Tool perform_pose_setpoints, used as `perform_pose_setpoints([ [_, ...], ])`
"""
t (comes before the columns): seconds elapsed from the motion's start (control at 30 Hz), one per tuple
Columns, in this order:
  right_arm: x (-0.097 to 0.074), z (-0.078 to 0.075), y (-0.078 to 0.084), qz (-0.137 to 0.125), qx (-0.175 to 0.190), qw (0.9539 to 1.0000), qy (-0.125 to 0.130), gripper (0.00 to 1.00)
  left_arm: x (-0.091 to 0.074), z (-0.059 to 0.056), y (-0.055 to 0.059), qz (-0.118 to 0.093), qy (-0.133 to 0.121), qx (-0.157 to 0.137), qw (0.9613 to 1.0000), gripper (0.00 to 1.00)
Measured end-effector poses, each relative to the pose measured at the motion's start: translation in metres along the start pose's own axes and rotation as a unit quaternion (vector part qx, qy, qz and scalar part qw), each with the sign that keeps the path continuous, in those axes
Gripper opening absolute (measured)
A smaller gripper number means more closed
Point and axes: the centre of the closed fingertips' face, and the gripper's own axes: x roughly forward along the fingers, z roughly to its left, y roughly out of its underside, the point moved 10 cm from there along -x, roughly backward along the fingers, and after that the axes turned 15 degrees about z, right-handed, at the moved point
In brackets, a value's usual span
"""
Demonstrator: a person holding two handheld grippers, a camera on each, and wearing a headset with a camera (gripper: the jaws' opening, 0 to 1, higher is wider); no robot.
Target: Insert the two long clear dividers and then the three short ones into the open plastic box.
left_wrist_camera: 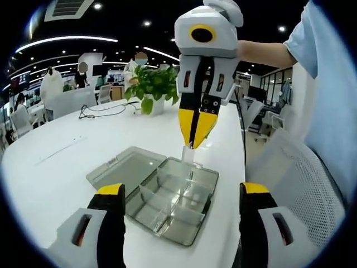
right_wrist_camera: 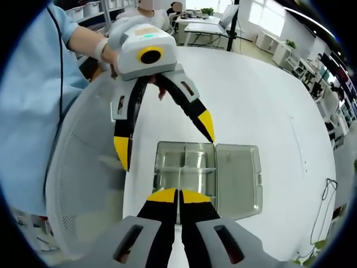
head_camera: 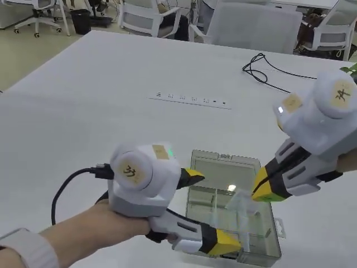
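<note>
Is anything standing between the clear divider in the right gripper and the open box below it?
Nothing visible does. The clear divider hangs from the shut right gripper just above the box. The left gripper is open, its fingers at the box's edges, not under the divider.

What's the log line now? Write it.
left gripper open near box | right gripper shut on divider above box
</note>
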Motion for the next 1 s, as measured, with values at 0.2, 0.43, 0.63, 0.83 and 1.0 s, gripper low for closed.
perform_pose_setpoints([
  [0.2,0.007,-0.004,-0.003,0.004,0.002,1.0,-0.003,0.02,-0.007,0.003,0.013,0.021,-0.019,-0.019,0.9994,1.0],
  [0.43,0.017,-0.009,-0.001,0.01,0.003,0.9999,-0.008,0.02,-0.013,0.002,0.02,0.022,-0.025,-0.027,0.9991,1.0],
  [0.63,0.023,-0.01,0.0,0.011,0.008,0.9998,-0.013,0.02,-0.015,0.002,0.024,0.021,-0.026,-0.033,0.9989,0.99],
  [0.83,0.027,-0.013,0.001,0.012,0.006,0.9998,-0.012,0.02,-0.017,0.001,0.027,0.022,-0.025,-0.037,0.9987,0.97],
  [1.0,0.031,-0.014,0.002,0.015,0.011,0.9997,-0.014,0.02,-0.017,0.001,0.028,0.022,-0.025,-0.04,0.9986,0.96],
])
